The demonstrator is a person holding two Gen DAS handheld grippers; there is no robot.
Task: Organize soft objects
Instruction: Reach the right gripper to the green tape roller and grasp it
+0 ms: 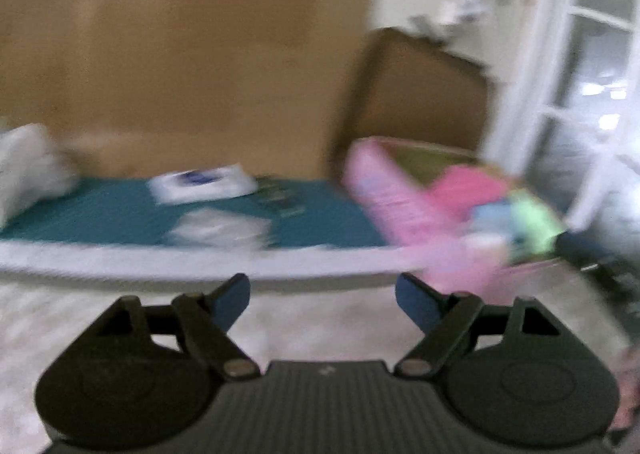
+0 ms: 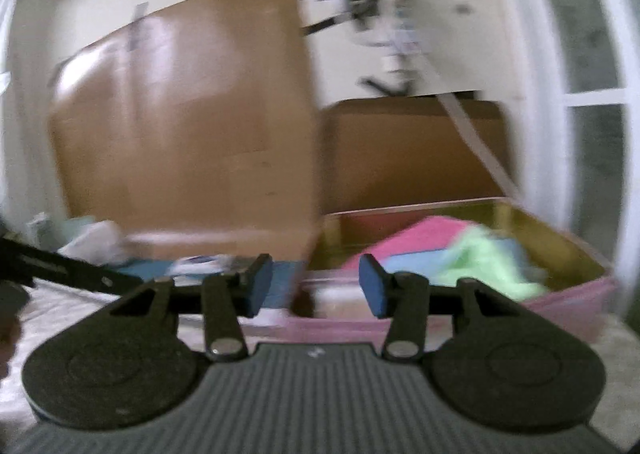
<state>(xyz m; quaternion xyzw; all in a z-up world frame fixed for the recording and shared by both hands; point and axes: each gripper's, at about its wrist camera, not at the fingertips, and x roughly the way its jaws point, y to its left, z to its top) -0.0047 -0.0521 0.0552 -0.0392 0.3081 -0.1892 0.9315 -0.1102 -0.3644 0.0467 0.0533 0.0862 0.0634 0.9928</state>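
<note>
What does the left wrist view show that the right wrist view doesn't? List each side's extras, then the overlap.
Left wrist only: the broad teal mat in full, a blurred white folded item near its front edge, and a white pillow-like bundle at far left.

Right wrist only: the pink bin's interior walls, and a black gripper arm entering from the left.

Both: the pink plastic bin holding pink, blue and green cloths, the white packet with a blue label, brown cardboard boxes, and open, empty jaws.

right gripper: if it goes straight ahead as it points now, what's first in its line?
Probably the near wall of the pink box: the right gripper, jaws open with nothing between them, points at its near left corner. The folded cloths lie beyond. Blur makes depth uncertain.
</note>
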